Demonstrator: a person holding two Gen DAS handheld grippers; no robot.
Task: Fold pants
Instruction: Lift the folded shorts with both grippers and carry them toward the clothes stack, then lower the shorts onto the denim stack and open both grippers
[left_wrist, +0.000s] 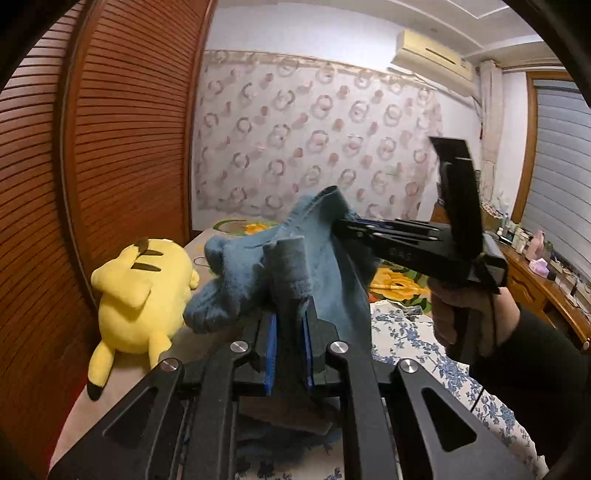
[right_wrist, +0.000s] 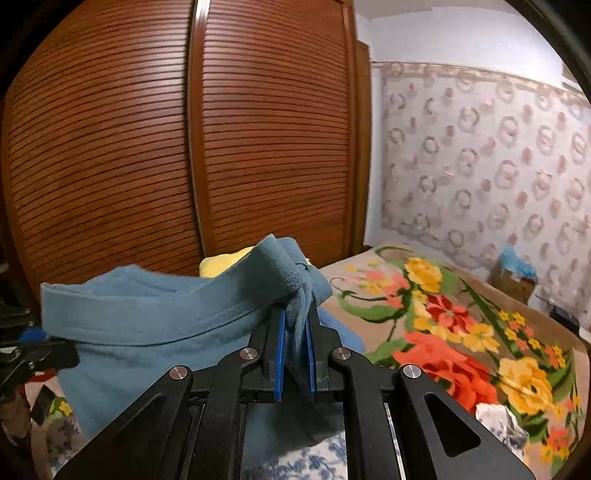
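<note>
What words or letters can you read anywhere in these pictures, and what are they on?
No text reads clearly.
The right gripper has raised letters on its black body, seen from the left wrist camera; too blurred to read.
The bottles and boxes on the desk may carry labels; too small to read.
The blue pants, yellow plush toy and air conditioner show no words.

Pants hem — cut off below

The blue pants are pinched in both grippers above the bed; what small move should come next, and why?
Probably lower both grippers together toward the bed. The left gripper and right gripper each clamp an edge of the blue pants, which hang slack between them, unfolded.
</note>
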